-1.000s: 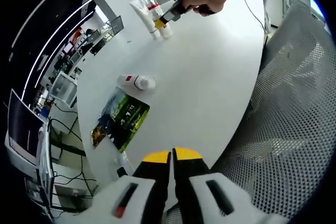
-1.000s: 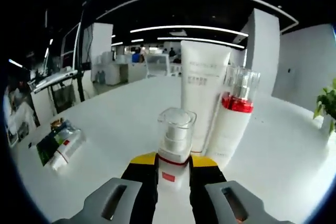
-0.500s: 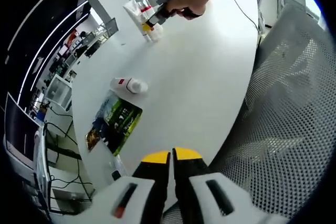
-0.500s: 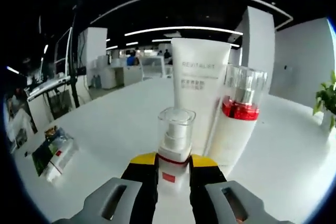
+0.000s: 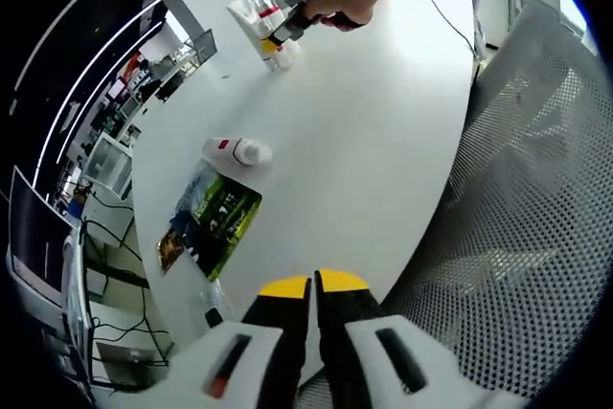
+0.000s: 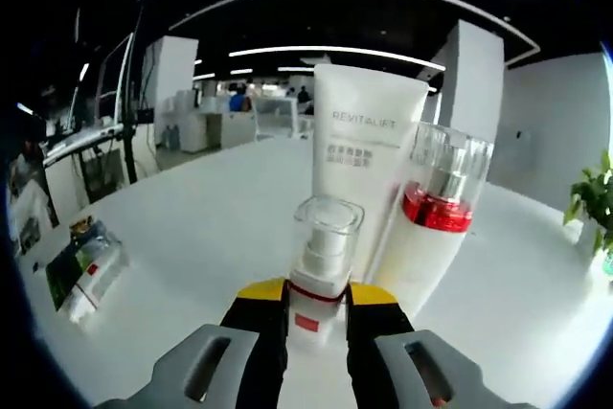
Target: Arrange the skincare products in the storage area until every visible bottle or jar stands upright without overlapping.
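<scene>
Right gripper view: small pump bottle [image 6: 324, 261] base hidden btwn jaws.

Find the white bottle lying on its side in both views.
Left gripper view: lying bottle at left centre, beside the green packet.
Right gripper view: same bottle at far left, on the table.
Shared landmark: the tall white tube, standing upright.

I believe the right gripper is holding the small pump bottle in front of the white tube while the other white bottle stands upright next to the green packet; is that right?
Not quite: the other white bottle lies on its side beside the green packet, as the left gripper view shows. The rest holds: in the right gripper view the right gripper is shut on the small pump bottle in front of the white tube.
</scene>
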A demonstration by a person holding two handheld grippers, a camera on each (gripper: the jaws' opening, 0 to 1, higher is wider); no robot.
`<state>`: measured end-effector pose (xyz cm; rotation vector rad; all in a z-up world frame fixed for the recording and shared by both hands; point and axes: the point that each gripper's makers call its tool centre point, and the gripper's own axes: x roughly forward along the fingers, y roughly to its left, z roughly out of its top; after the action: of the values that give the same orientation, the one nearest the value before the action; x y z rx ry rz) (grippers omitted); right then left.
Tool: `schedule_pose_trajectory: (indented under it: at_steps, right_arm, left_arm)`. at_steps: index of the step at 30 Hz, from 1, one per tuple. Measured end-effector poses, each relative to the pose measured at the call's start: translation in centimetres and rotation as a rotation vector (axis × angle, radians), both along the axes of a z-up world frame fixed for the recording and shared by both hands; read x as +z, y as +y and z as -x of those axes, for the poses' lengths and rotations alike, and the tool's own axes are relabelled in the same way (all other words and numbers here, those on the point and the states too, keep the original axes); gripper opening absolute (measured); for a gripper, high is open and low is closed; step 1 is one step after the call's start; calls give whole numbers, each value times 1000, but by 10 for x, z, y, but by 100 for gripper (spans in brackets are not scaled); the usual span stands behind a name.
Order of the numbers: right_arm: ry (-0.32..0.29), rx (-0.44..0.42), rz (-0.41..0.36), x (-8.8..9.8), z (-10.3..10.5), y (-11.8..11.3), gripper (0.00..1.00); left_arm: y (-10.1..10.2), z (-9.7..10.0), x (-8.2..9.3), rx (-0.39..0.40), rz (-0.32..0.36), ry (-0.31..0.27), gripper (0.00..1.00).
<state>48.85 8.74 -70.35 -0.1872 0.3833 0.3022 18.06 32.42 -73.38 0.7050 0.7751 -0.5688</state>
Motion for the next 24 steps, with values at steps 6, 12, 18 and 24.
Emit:
schedule_pose_trajectory:
  at_steps: [6,12,18,24]
  right_arm:
    - [8,8,2,-1,-2,-1,18]
    - [36,-5,-15,-2,-1,-5,18]
    - [82,-21,-38,-10,12,-11,28]
    - [152,6,-46,-20,47,-3,34]
  left_arm:
    - [1,-1,1,4,3,-7,0]
    - [1,-2,2,4,3,-12,0]
    - [1,-3,3,8,3,-17,0]
    - [2,-5,7,14,7,-37,0]
